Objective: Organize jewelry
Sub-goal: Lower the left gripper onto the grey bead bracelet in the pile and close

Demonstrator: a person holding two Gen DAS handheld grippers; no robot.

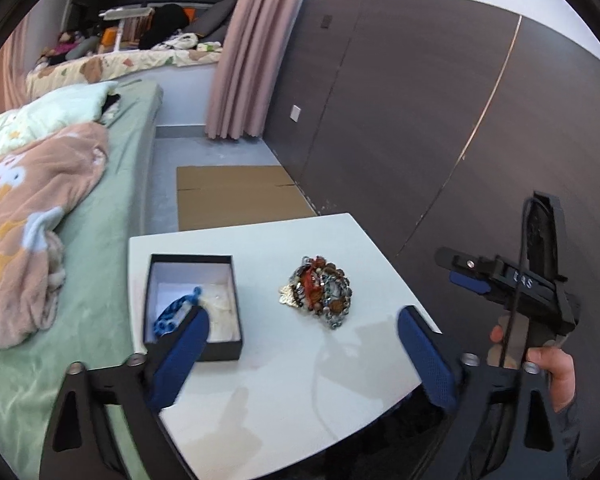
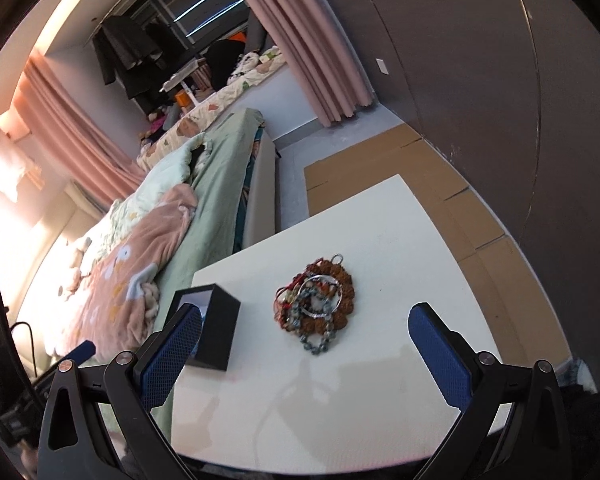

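1. Blue beads (image 1: 176,312) already lie in the black box (image 1: 224,354), which sits at about nine o'clock on the white bench (image 1: 260,400); I take that piece as sorted.
2. The rest of the jewelry is one tangled pile (image 2: 318,306) near the middle of the bench, at roughly three o'clock from the box and well apart from it. In it I see brown beads, grey-green beads, red cord and a silver bangle.
3. My left tool (image 1: 302,354) has its blue pads apart with nothing between them. It hangs over the near edge of the bench, its left pad in front of the box's near corner.
4. My right tool (image 2: 314,354) is likewise spread and empty, with the pile at twelve o'clock, just ahead of the fingertips and not touched.
5. Step in hand, as I judge it: between pieces, one stowed and both tools free to fetch the next from the pile.
6. The next move calls for picking a single strand rather than the whole clump. The bangle on top looks easiest to pinch by its rim.
7. The pieces look interlocked, so I expect the other tool may have to pin the pile while one item is lifted out and carried towards nine o'clock into the box.
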